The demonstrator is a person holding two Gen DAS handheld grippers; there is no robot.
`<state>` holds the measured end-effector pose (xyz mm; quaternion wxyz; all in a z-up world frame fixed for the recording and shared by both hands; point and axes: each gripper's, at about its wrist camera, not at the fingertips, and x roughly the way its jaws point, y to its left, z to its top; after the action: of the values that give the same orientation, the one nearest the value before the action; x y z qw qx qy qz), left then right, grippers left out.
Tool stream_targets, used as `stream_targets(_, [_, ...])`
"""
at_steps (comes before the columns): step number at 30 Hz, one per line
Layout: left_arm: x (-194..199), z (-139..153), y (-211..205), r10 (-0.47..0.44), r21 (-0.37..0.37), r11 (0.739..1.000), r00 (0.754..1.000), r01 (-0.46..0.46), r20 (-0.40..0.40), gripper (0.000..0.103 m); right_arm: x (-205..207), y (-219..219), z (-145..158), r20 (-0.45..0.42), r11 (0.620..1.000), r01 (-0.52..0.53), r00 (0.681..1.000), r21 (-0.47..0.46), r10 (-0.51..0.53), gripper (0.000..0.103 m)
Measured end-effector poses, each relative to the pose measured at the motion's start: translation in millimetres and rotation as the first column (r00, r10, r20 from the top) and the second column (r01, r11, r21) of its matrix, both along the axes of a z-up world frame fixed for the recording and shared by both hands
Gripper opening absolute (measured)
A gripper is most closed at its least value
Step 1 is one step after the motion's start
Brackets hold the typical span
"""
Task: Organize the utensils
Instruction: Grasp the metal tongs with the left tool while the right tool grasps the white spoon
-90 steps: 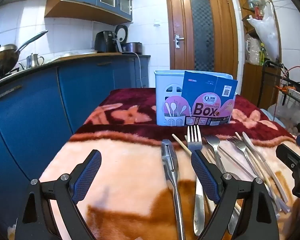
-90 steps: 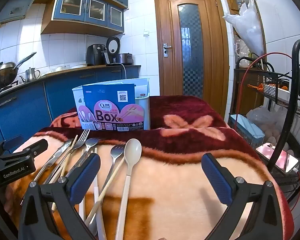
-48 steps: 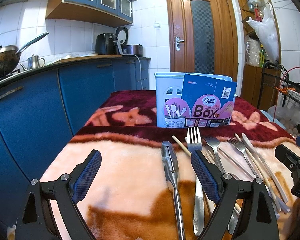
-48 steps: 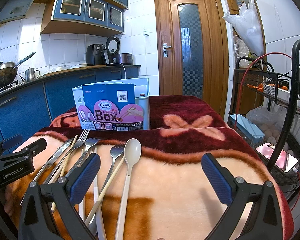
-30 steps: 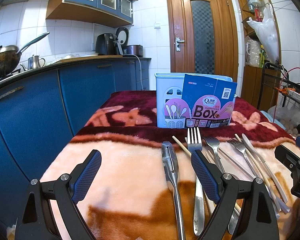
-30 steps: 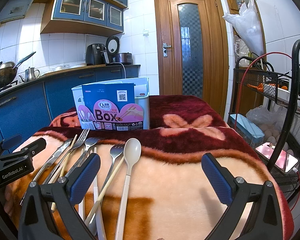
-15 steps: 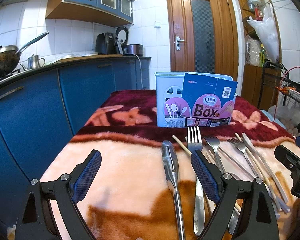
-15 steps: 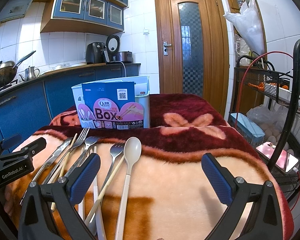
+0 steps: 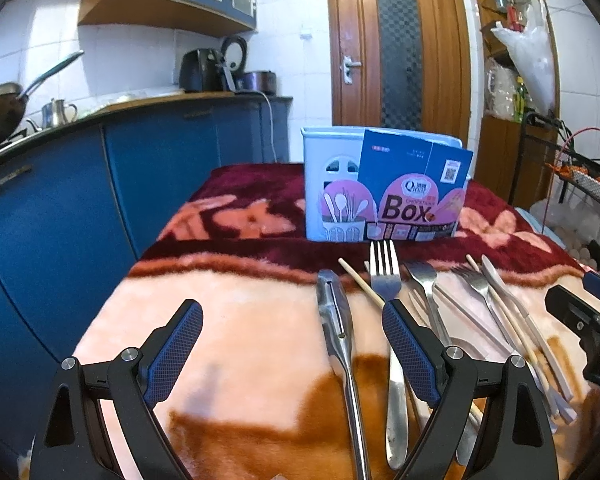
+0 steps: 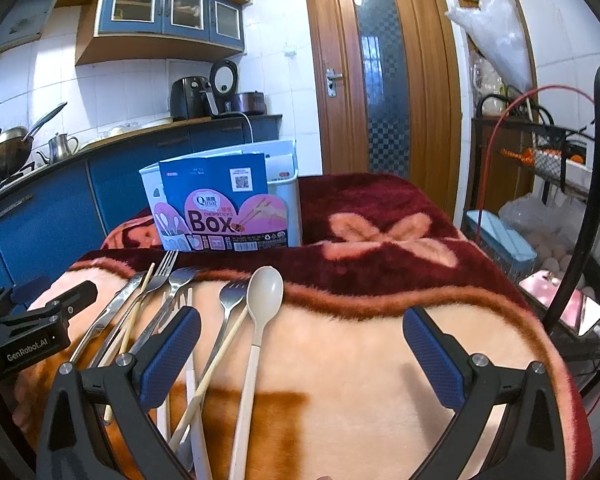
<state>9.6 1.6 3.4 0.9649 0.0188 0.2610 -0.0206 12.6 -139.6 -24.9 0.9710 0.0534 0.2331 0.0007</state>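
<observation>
Right gripper (image 10: 298,354) has nudged fwd a bit toward the utensil box (image 10: 224,204); left gripper (image 9: 292,352) hasn't budged. Both w/ jaws wide apart, holding nothing. Forks, spoon (image 10: 260,320), chopsticks & metal tongs (image 9: 338,332) lie in a row on blanket (image 9: 236,320), box upright behind them

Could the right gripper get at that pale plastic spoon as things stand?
Probably yes. The right gripper is open, and the pale spoon lies uncovered on the blanket between its fingers, though a chopstick lies close alongside.
</observation>
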Motion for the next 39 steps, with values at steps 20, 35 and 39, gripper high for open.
stream_targets(20, [33, -1, 0, -0.096, 0.037, 0.993, 0.928, 0.117, -0.359, 0.076, 39, 7, 11, -0.346, 0.98, -0.179, 0.928, -0.085, 0.14, 0.049])
stream_targets(35, [50, -9, 0, -0.192, -0.055, 0.98, 0.834, 0.191, -0.517, 0.048, 57, 14, 6, -0.479, 0.968, -0.251, 0.849, 0.008, 0.224, 0.029])
stream_targets(39, [56, -8, -2, -0.2, -0.056, 0.977, 0.809, 0.204, -0.553, 0.046, 61, 21, -3, -0.528, 0.966, -0.26, 0.82, 0.002, 0.221, 0.029])
